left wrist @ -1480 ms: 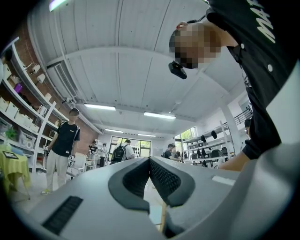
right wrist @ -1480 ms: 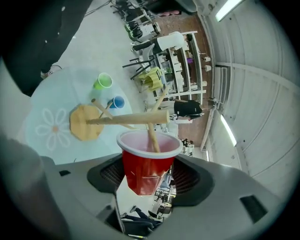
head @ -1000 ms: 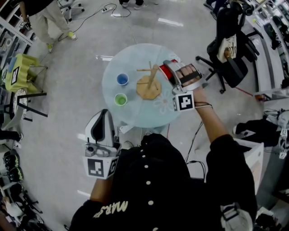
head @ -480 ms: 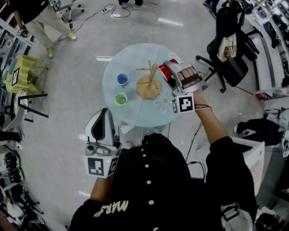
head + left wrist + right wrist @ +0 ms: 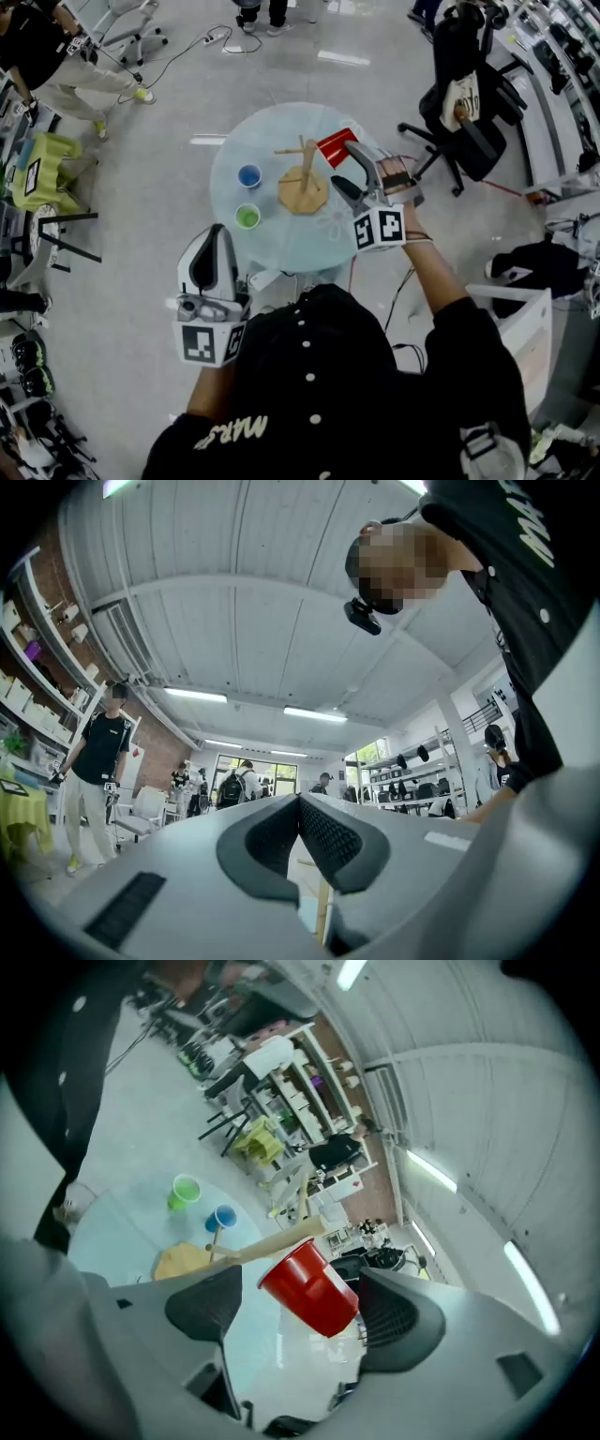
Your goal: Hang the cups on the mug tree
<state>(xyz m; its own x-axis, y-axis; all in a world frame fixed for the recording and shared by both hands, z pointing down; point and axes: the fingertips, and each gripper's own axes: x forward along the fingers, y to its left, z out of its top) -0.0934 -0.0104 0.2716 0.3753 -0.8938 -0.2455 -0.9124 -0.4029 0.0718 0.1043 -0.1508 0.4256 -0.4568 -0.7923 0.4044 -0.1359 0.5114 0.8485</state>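
A wooden mug tree (image 5: 305,187) stands mid-table on the round glass table (image 5: 281,244). A red cup (image 5: 336,147) hangs tilted on its right peg. My right gripper (image 5: 349,172) is just on the near side of that cup. In the right gripper view the red cup (image 5: 309,1288) sits on the peg's end (image 5: 272,1243) between the jaws of my right gripper (image 5: 305,1302), which have just been opening and stand open. A blue cup (image 5: 248,175) and a green cup (image 5: 247,217) stand upright left of the tree. My left gripper (image 5: 212,267) is shut and empty off the table's near edge, its pads (image 5: 302,819) meeting.
A black office chair (image 5: 469,112) with a bag stands right of the table. A green stool (image 5: 47,159) and shelving are at the left. People stand at the far side of the room, and cables lie on the floor behind the table.
The right gripper's jaws opened and let go of the red cup, which stays on the peg. That gripper rolled and drew back a little toward me. The left gripper kept still.
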